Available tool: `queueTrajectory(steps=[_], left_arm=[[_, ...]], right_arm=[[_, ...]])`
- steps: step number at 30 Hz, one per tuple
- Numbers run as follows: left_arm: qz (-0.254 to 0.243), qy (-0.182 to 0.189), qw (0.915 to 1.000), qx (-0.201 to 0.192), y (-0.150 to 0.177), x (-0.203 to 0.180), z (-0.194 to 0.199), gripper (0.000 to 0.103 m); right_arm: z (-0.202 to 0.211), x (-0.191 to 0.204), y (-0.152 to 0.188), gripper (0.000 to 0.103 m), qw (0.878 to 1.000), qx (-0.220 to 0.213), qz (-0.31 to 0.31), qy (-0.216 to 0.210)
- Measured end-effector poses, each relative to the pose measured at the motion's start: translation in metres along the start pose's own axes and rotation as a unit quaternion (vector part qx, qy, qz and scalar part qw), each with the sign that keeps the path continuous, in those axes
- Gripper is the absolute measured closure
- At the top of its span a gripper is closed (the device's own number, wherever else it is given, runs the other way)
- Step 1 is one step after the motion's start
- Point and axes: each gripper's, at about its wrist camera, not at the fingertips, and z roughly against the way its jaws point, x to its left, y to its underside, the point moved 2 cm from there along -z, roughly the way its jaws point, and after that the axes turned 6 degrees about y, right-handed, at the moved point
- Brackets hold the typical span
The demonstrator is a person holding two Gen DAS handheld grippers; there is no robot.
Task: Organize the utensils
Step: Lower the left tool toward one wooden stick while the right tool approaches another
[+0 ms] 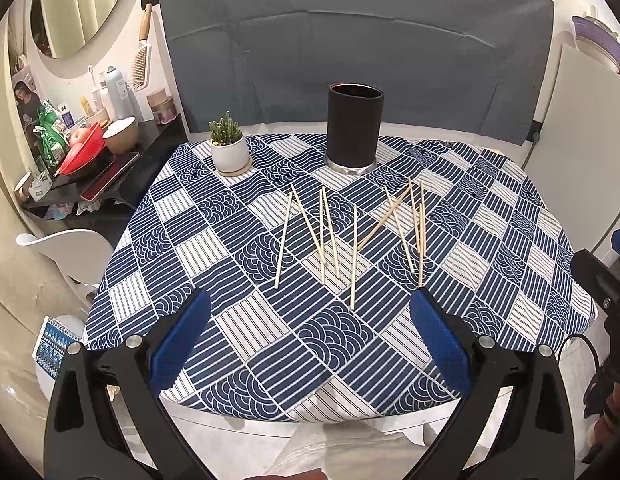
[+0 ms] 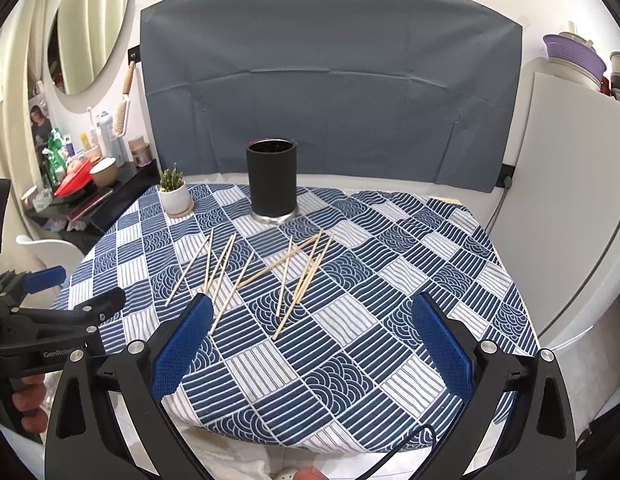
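Overhead, my two claws hung above the near edge of the bench [image 1: 521,216], which was draped in a blue-and-white patchwork-patterned cloth. At its far side stood the tall black cylindrical holder with a silver base [image 1: 354,126], upright and apart from everything else. Left of it sat a small green cactus in a white ceramic pot [image 1: 229,148]. Between the holder and me, the pale wooden chopsticks [image 1: 351,236] lay scattered flat on the cloth, some crossing one another, none inside the holder. My left claw [image 1: 310,334] was spread wide with nothing between its blue pads. My right claw [image 2: 311,336] was likewise spread and empty, well short of the nearest sticks.
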Motion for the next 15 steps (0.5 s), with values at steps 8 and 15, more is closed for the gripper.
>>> queueTrajectory(steps=[8,15], left_arm=[[0.003,0.011,0.9996,0.026,-0.029,0.010,-0.029,0.006],[-0.024,0.006,0.9995,0.019,-0.067,0.010,-0.043,0.006]], right_arm=[[-0.032,0.013,-0.016,0.007,1.000,0.026,0.008,0.002],[-0.067,0.020,-0.041,0.007,0.999,0.051,0.001,0.000]])
